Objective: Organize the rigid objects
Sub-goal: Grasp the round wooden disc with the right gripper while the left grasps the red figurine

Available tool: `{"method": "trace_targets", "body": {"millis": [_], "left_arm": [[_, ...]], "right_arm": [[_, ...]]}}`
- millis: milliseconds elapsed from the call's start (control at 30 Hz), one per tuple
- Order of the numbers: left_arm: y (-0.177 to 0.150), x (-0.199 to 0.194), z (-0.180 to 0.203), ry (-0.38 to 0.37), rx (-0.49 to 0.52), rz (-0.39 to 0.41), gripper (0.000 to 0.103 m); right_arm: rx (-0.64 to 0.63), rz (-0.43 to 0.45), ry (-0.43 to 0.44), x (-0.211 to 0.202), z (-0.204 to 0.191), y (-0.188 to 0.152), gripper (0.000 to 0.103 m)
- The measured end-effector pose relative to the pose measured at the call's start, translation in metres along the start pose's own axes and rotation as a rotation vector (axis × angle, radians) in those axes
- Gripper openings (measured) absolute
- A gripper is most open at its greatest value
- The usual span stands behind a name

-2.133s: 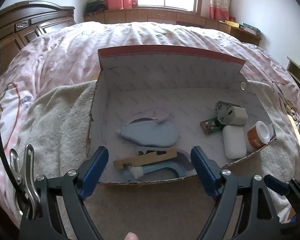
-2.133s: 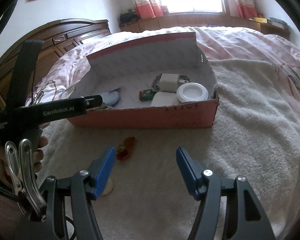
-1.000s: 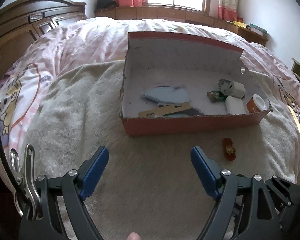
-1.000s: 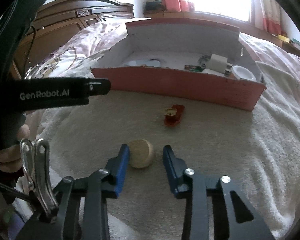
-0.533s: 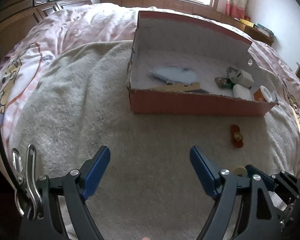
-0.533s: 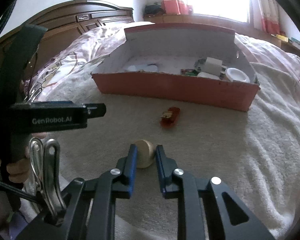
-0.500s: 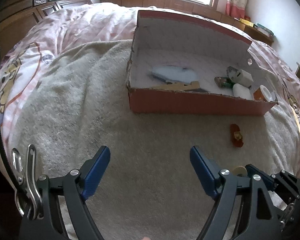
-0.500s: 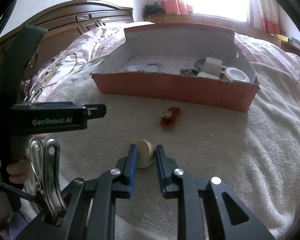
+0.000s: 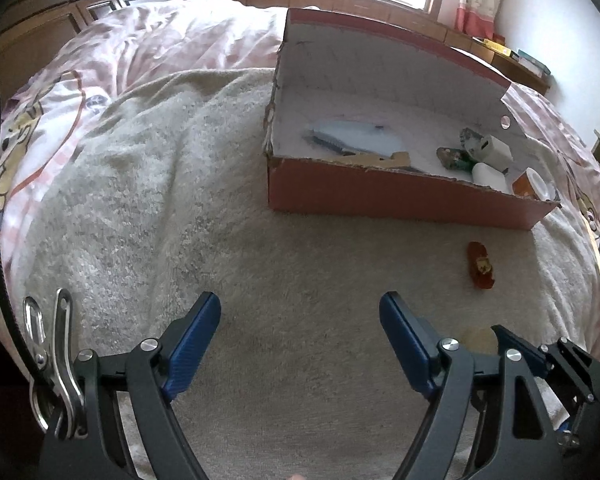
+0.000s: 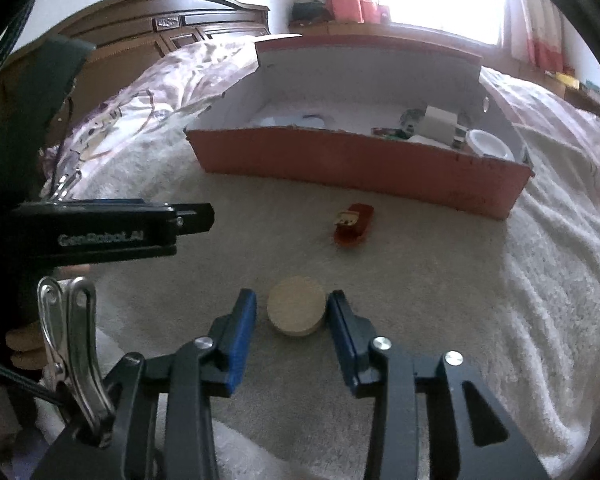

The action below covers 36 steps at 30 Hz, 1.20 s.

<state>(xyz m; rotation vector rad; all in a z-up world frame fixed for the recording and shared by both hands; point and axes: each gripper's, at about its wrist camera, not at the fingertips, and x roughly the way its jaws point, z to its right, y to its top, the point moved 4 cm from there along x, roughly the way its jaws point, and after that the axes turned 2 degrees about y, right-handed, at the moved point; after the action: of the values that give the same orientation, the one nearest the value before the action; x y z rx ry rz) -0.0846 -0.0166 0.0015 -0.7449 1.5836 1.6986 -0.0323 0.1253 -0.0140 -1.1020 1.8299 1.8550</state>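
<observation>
A round beige puck point(image 10: 296, 306) lies flat on the cream towel between the blue pads of my right gripper point(image 10: 292, 313). Its jaws are opening, and a gap shows beside the left pad. A small red object point(image 10: 352, 220) lies farther ahead, short of the red cardboard box point(image 10: 360, 164). My left gripper point(image 9: 300, 336) is open over bare towel with nothing between its fingers. From that view the box point(image 9: 400, 196) is ahead to the right, the red object point(image 9: 480, 265) lies in front of it, and the puck point(image 9: 478, 338) peeks out behind the right finger.
Inside the box lie a white charger point(image 9: 494, 150), a white block point(image 9: 488, 176), an orange jar with a white lid point(image 9: 534, 186), a pale blue item point(image 9: 356, 138) and a wooden piece point(image 9: 384, 158). Pink bedding surrounds the towel point(image 9: 180, 200). A dark wooden headboard point(image 10: 172, 28) stands behind.
The right gripper's jaws, squeezed narrow on the puck half a second ago, have spread, and the puck now lies flat between them. The left gripper has sunk slightly; the box looks farther off.
</observation>
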Motion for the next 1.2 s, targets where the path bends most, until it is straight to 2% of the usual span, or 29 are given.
{"method": "trace_targets", "body": {"millis": [67,167,333,467,700,900,967,1100,1133,1167,1200], "left_arm": [[-0.001,0.0,0.001,-0.003,0.002,-0.003,0.084],[-0.001,0.0,0.003,-0.007,0.006,-0.003,0.084],[0.0,-0.003,0.014,-0.028,0.028,0.002,0.084],[0.001,-0.004,0.033,-0.046,0.065,0.003,0.079],[0.006,-0.002,0.084,-0.094,0.172,0.012,0.078],[0.011,0.011,0.118,-0.085,0.264,0.019,0.063],[0.012,0.018,0.122,-0.074,0.277,0.009,0.055],[0.014,0.024,0.126,-0.061,0.29,0.016,0.053],[0.015,0.024,0.128,-0.055,0.301,0.024,0.05],[0.015,0.024,0.129,-0.054,0.307,0.031,0.038],[0.015,0.023,0.13,-0.049,0.319,0.044,0.031]], "right_arm": [[0.014,-0.001,-0.009,0.001,0.004,-0.001,0.033],[0.035,0.011,0.0,-0.004,0.01,0.0,0.033],[0.062,0.043,-0.048,-0.018,0.029,0.003,0.033],[0.11,0.054,-0.113,-0.027,0.058,0.002,0.033],[0.182,0.062,-0.144,-0.033,0.092,-0.001,0.033],[0.227,0.053,-0.127,-0.028,0.104,-0.008,0.033],[0.237,0.059,-0.116,-0.028,0.107,-0.009,0.033],[0.241,0.066,-0.108,-0.027,0.107,-0.011,0.033],[0.241,0.068,-0.107,-0.027,0.108,-0.011,0.033],[0.241,0.07,-0.107,-0.027,0.107,-0.011,0.033],[0.241,0.071,-0.107,-0.027,0.107,-0.011,0.033]]}}
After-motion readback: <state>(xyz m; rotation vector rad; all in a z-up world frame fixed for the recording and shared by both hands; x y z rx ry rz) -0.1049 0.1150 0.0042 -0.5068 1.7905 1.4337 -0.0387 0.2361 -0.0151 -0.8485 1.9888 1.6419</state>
